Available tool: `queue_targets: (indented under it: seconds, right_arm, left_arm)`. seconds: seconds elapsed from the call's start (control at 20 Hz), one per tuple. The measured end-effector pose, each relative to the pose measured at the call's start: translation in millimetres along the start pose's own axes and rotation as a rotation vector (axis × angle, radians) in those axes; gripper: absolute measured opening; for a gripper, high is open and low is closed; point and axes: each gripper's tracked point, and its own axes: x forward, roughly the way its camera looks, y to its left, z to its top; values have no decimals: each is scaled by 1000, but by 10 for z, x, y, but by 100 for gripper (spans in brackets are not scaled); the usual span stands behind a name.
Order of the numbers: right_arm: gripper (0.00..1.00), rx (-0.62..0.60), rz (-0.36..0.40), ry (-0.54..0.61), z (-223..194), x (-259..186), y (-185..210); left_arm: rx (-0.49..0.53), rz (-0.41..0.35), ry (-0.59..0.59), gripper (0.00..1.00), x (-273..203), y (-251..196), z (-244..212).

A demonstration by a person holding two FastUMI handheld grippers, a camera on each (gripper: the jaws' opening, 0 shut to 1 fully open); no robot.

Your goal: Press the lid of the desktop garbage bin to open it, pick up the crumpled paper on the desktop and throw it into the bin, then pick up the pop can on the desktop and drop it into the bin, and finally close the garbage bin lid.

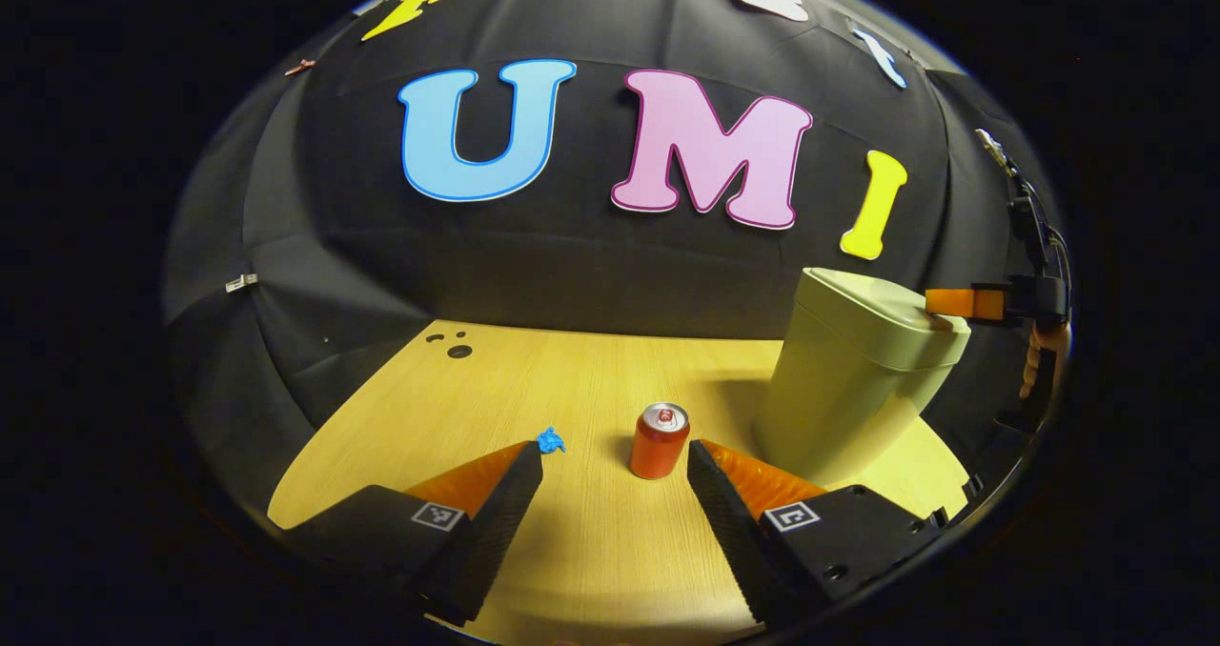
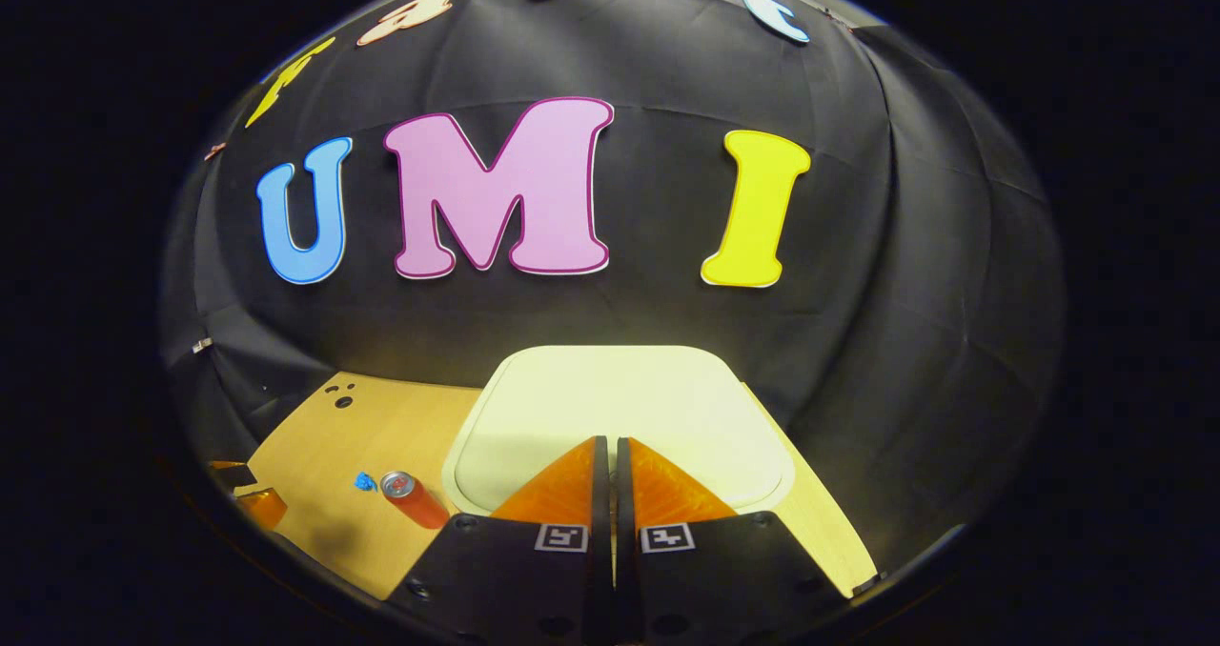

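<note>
A pale green bin [image 1: 848, 389] stands on the wooden table at the right, its lid [image 2: 620, 408] down. My right gripper [image 2: 610, 442] is shut with nothing in it, and its tips rest on or just above the lid's near part. From the left gripper view that same gripper [image 1: 958, 303] meets the lid's right edge. A red pop can [image 1: 660, 441] stands upright in front of my left gripper [image 1: 615, 460], which is open. A small blue crumpled paper [image 1: 551, 440] lies just left of the can. Both the can [image 2: 412, 496] and the paper [image 2: 364, 481] sit left of the bin.
The light wooden table [image 1: 572, 551] has a few dark holes [image 1: 457, 351] near its far left corner. Black cloth walls close in behind and on both sides. A hand [image 1: 1039, 360] holds the right gripper beyond the bin.
</note>
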Motion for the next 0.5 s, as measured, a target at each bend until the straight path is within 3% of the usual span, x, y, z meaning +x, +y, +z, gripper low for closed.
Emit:
queue_targets:
  seconds: [0.3, 0.5]
  right_arm:
    - [5, 46, 9, -7, -48, 14, 20]
    - [5, 14, 7, -32, 43, -8, 23]
  left_arm:
    - [-3, -1, 15, 98, 13, -11, -68]
    - [-1, 4, 15, 99, 21, -5, -52]
